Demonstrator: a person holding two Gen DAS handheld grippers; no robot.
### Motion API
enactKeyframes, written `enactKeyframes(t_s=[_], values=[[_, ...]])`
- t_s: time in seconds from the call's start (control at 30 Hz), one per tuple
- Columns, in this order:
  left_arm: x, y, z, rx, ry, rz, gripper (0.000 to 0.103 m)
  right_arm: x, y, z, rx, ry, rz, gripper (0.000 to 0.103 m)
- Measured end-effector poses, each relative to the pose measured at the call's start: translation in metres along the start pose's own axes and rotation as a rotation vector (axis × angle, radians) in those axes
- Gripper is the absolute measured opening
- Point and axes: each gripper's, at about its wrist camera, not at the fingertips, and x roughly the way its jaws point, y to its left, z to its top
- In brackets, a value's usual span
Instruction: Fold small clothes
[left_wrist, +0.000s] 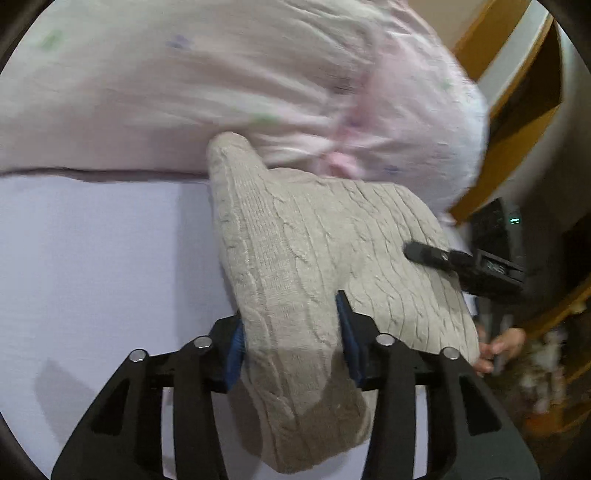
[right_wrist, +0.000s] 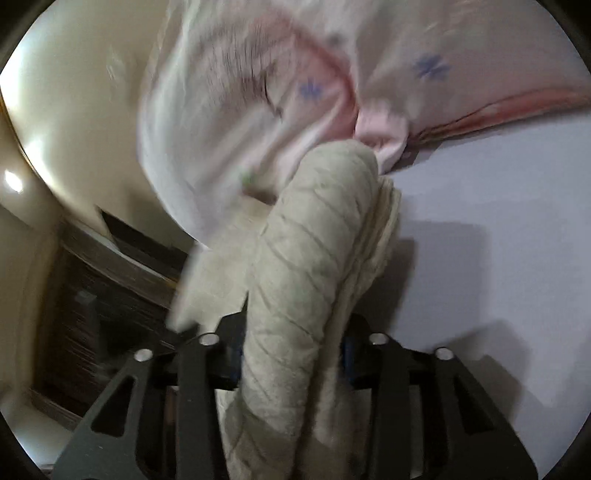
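A beige cable-knit sweater (left_wrist: 314, 251) is held up above a pale lilac bed sheet (left_wrist: 92, 258). My left gripper (left_wrist: 291, 343) is shut on a thick fold of it between its blue pads (left_wrist: 236, 347). My right gripper (right_wrist: 291, 354) is shut on another bunched fold of the same sweater (right_wrist: 303, 266). In the left wrist view the right gripper's black finger (left_wrist: 432, 254) rests on the sweater's far right side. The sweater's lower parts are hidden behind the grippers.
A pink flowered pillow (left_wrist: 258, 81) lies at the back of the bed and touches the sweater's far end; it also shows in the right wrist view (right_wrist: 369, 74). A wooden bed frame (left_wrist: 491, 37) and a dark device (left_wrist: 498, 221) are at the right. A hand (left_wrist: 498, 347) holds the right gripper.
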Motion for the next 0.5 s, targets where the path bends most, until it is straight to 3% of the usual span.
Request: enactKeyframes(t_s=[0.07, 0.1, 0.17, 0.2, 0.27, 0.3, 0.33, 0.43, 0.5], values=[[-0.006, 0.008, 0.000, -0.031, -0.018, 0.045, 0.050, -0.012, 0.001, -0.002, -0.014, -0.055, -0.057, 0.062], [-0.012, 0.007, 0.000, -0.037, -0.063, 0.070, 0.051, -0.024, -0.001, -0.003, -0.002, -0.105, -0.044, 0.067], [-0.030, -0.005, -0.003, -0.008, -0.158, 0.101, 0.063, -0.051, -0.007, -0.005, 0.018, -0.219, 0.007, 0.076], [-0.035, -0.014, -0.006, 0.015, -0.187, 0.093, 0.065, -0.054, -0.008, -0.006, 0.012, -0.221, 0.028, 0.076], [-0.037, -0.036, -0.012, 0.087, -0.201, 0.068, 0.068, -0.038, -0.003, -0.010, -0.029, -0.117, 0.060, 0.065], [-0.033, -0.046, -0.014, 0.126, -0.188, 0.058, 0.068, -0.026, 0.000, -0.010, -0.046, -0.078, 0.046, 0.029], [-0.024, -0.057, -0.019, 0.174, -0.160, 0.052, 0.068, -0.018, 0.004, -0.011, -0.069, -0.057, -0.012, 0.018], [0.002, -0.067, -0.026, 0.242, -0.092, 0.086, 0.066, -0.022, 0.002, -0.008, -0.084, -0.134, -0.095, 0.012], [0.006, -0.070, -0.031, 0.268, -0.097, 0.093, 0.064, -0.031, -0.003, -0.008, -0.090, -0.192, -0.185, 0.012]])
